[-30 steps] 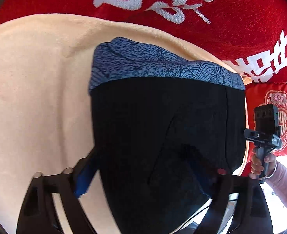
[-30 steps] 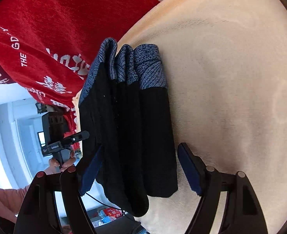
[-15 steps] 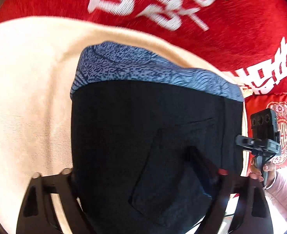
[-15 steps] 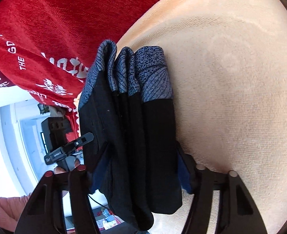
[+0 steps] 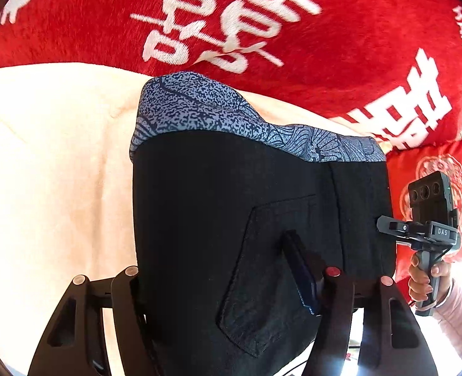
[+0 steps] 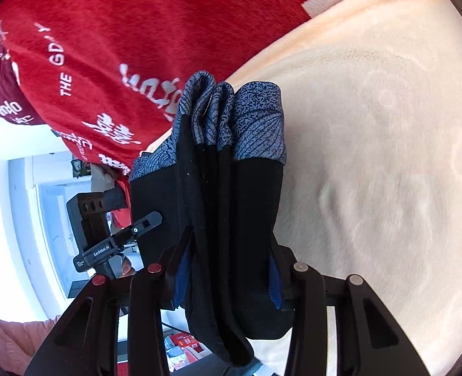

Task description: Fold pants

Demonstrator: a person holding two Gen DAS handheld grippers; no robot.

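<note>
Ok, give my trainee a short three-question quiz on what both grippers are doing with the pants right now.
1. True or false: the right gripper is shut on the folded pants.
2. Multiple choice: the pants' patterned waistband points toward A) the red blanket, B) the camera, C) the floor.
3. Fill in: in the left wrist view, the left gripper grips the pants beside a sewn ______.

Key: 1 true; 2 A; 3 pocket.
</note>
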